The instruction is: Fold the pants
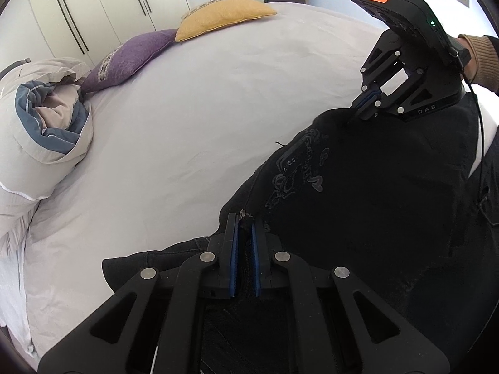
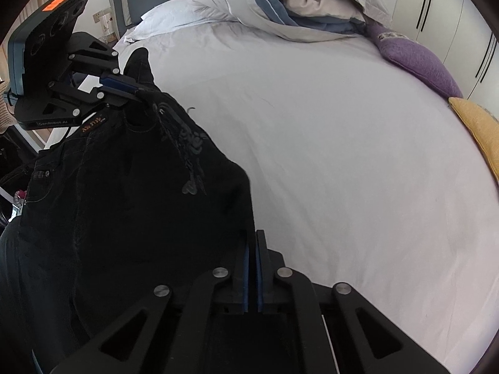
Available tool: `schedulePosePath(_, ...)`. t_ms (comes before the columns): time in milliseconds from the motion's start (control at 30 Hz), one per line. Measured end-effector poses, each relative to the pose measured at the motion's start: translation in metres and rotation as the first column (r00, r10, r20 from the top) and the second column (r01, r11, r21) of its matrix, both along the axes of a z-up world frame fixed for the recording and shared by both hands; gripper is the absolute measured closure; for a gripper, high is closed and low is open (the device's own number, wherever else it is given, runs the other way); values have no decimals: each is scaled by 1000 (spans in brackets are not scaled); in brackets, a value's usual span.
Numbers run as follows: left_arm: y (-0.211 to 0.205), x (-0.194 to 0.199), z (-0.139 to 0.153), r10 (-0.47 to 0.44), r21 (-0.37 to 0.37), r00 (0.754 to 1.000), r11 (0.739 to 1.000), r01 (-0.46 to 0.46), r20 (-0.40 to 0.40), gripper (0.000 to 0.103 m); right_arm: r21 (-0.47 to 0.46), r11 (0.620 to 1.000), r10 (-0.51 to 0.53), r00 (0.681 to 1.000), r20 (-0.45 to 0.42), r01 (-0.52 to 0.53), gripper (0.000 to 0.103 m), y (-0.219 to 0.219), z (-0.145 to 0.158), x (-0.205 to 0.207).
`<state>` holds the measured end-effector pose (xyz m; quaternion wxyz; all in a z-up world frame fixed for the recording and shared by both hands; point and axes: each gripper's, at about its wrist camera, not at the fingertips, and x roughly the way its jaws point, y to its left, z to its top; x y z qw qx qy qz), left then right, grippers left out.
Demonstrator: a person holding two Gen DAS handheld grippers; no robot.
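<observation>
Hanging dark and slack above the bed (image 1: 193, 99), pants (image 1: 374, 187) stretched between both tongs, lower part draping toward the near edge of the mattress. Showing embossed tone-on-tone embroidery (image 1: 299, 168) on the upper panel, plus a small orange-lettered patch (image 2: 92, 127) near the waistband in the right wrist view. Pinching an upper edge of the pants with the left tongs (image 1: 244, 243), blue pads nearly together with black cloth bunched between them. Pinching another edge with the right tongs (image 1: 368, 101), pads pressed close on a fold of fabric; in its own view, right tongs (image 2: 253, 249) almost shut, with the cloth edge running down into the narrow gap. Appearing across in the right wrist view, left tongs (image 2: 128, 88) gripping a raised corner of the pants that is sticking up past the fingers.

Spreading pale and mostly smooth beneath, white sheet covering the bed. Lying rumpled at the head end, a grey-and-blue duvet (image 1: 46, 118). Resting beside it along the far edge, a purple pillow (image 1: 131, 59), then a yellow pillow (image 1: 221, 17) just touching it. Standing behind, white wardrobe doors (image 1: 103, 0) with long dark handles.
</observation>
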<state>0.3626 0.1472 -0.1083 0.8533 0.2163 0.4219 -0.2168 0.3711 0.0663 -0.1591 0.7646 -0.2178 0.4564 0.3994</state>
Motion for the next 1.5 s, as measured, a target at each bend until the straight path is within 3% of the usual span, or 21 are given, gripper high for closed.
schedulePosePath(267, -2, -38, 15, -14, 19, 1000, 1000, 14, 14, 97, 2, 999, 52, 997, 56, -52, 99, 17, 19, -47)
schedulePosePath(633, 16, -126, -1, -2, 66, 1000, 998, 3, -27, 96, -154, 973, 202, 958, 204, -173, 100, 29, 22, -176)
schedulePosePath(900, 27, -187, -17, 30, 51, 998, 998, -27, -53, 96, -368, 891, 394, 856, 335, -266, 100, 59, 17, -267)
schedulePosePath(1067, 24, -228, -30, 1, 83, 997, 997, 5, -74, 97, -433, 849, 459, 827, 323, -302, 100, 67, -1, -309)
schedulePosePath(1367, 30, -284, -52, -17, 137, 995, 990, 30, -95, 97, -544, 752, 594, 739, 317, -371, 100, 93, -23, -375)
schedulePosePath(1500, 34, -304, -57, -36, 171, 995, 984, 51, -92, 97, -550, 737, 617, 723, 310, -393, 99, 102, -26, -386)
